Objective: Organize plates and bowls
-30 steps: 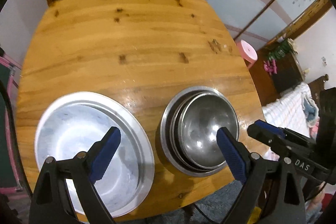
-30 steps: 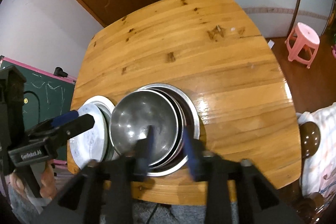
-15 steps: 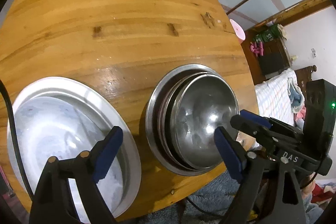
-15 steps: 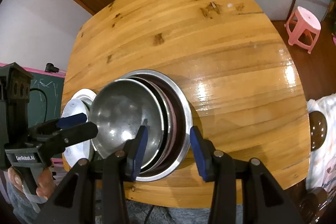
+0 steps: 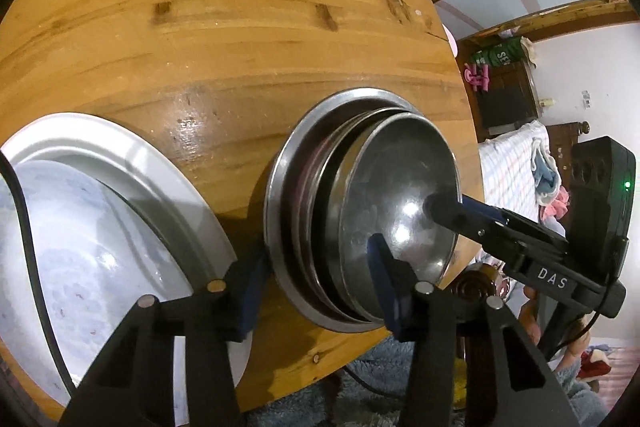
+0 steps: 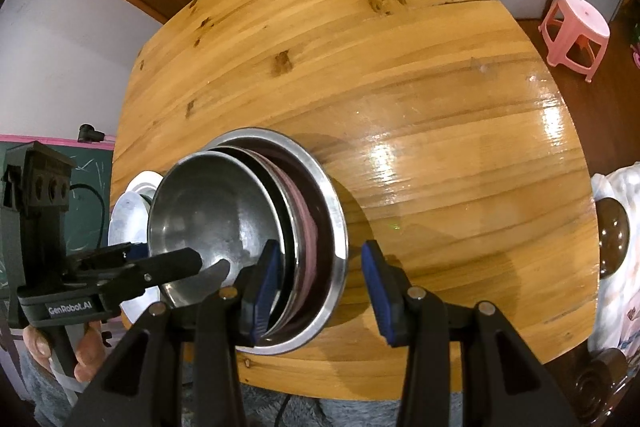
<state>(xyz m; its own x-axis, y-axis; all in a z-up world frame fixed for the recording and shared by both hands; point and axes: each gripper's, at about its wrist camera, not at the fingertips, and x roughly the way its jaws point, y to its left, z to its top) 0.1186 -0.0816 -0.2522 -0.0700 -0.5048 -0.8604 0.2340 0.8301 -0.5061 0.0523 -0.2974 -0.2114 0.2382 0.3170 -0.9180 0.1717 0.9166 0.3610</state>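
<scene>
A stack of steel dishes sits near the table's front edge, with a shiny steel bowl on top; it also shows in the right wrist view. My left gripper is open, its fingers straddling the stack's near-left rim. My right gripper is open, its fingers straddling the stack's near-right rim, one finger inside the bowl. A large white plate lies to the left of the stack, also showing in the right wrist view.
The round wooden table stretches away behind the dishes. A pink stool stands on the floor at the right. A bed with cloths lies beyond the table's right edge.
Both grippers have moved down and in toward the steel stack. The right gripper has opened wider and now spans the stack's rim. The left gripper has shifted right, off the white plate.
</scene>
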